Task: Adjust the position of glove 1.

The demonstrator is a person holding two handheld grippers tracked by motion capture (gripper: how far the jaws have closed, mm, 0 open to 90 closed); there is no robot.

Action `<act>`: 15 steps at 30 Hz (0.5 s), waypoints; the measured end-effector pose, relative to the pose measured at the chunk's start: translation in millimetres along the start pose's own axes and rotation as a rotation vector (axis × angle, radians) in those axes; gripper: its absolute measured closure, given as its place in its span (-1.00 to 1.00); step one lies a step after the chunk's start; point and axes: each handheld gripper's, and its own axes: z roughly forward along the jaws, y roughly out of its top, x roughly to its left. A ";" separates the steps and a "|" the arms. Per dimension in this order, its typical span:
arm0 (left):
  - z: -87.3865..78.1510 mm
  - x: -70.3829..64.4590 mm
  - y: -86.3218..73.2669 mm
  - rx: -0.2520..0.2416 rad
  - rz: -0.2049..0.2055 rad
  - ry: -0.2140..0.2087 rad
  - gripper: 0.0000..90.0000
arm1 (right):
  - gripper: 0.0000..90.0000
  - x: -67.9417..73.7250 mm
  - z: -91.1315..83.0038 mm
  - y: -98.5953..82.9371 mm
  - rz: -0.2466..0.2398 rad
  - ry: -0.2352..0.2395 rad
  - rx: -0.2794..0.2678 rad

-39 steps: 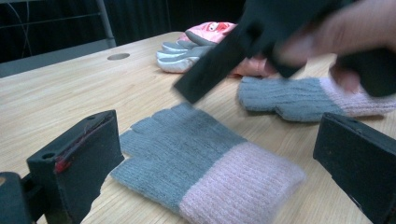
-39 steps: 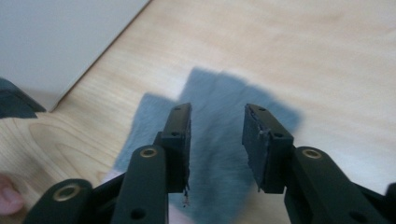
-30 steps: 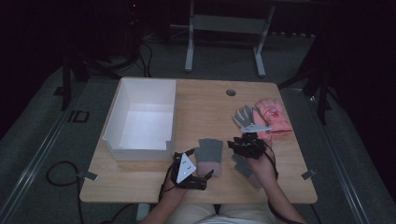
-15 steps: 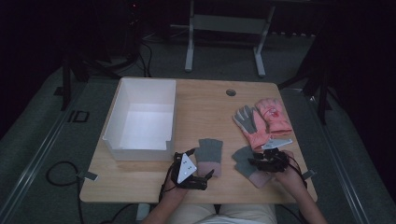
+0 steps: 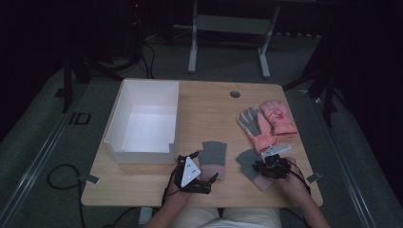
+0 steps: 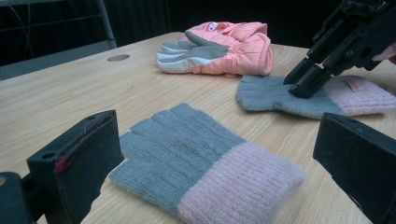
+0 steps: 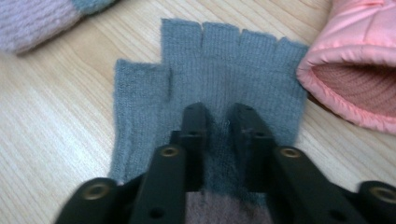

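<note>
Two grey knit fingerless gloves with pink cuffs lie near the table's front edge. The left knit glove (image 5: 214, 156) (image 6: 187, 154) lies flat, and my left gripper (image 5: 205, 179) (image 6: 219, 140) is open wide, one jaw on either side of its pink cuff. The right knit glove (image 5: 247, 160) (image 7: 224, 70) (image 6: 271, 95) lies under my right gripper (image 5: 267, 167) (image 7: 219, 112). Its jaws are nearly together and pinch the grey fabric just above the cuff. In the left gripper view the right gripper (image 6: 303, 81) presses its tips down on that glove.
A pair of pink ski gloves (image 5: 267, 122) (image 6: 224, 46) (image 7: 355, 70) lies just beyond the right knit glove, one palm up with grey fingers. An empty white box (image 5: 142, 121) stands at the left. A cable hole (image 5: 235, 94) is near the wooden table's far edge.
My right gripper came back from beside the ski gloves toward the front edge and settled on the right knit glove. The left gripper stayed put.
</note>
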 end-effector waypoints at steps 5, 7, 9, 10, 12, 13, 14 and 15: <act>-0.2 0.0 0.0 0.001 0.000 0.008 -0.99 | 0.88 15.5 -7.0 1.6 0.073 -0.080 -0.029; 0.0 0.0 0.0 0.001 -0.001 0.009 -0.99 | 0.88 22.1 -16.2 3.3 0.134 -0.075 -0.073; -0.2 -0.1 -0.1 -0.002 0.000 0.009 -0.99 | 0.88 31.4 -27.7 4.2 0.174 -0.084 -0.115; -0.2 0.0 0.0 0.000 0.001 0.009 -0.99 | 0.89 36.8 -33.6 4.5 0.183 -0.114 -0.135; -0.2 0.0 0.0 0.000 0.000 0.005 -0.99 | 0.88 43.7 -45.7 3.4 0.217 -0.142 -0.174; -0.4 -0.2 -0.1 -0.002 0.002 0.004 -0.99 | 0.89 44.8 -51.6 2.1 0.236 -0.163 -0.194; -0.6 -0.3 -0.1 -0.002 0.003 0.003 -0.99 | 0.89 44.5 -57.2 0.3 0.256 -0.188 -0.209; -0.5 -0.3 0.0 -0.002 0.002 0.003 -0.99 | 0.89 42.4 -62.1 -2.3 0.285 -0.204 -0.220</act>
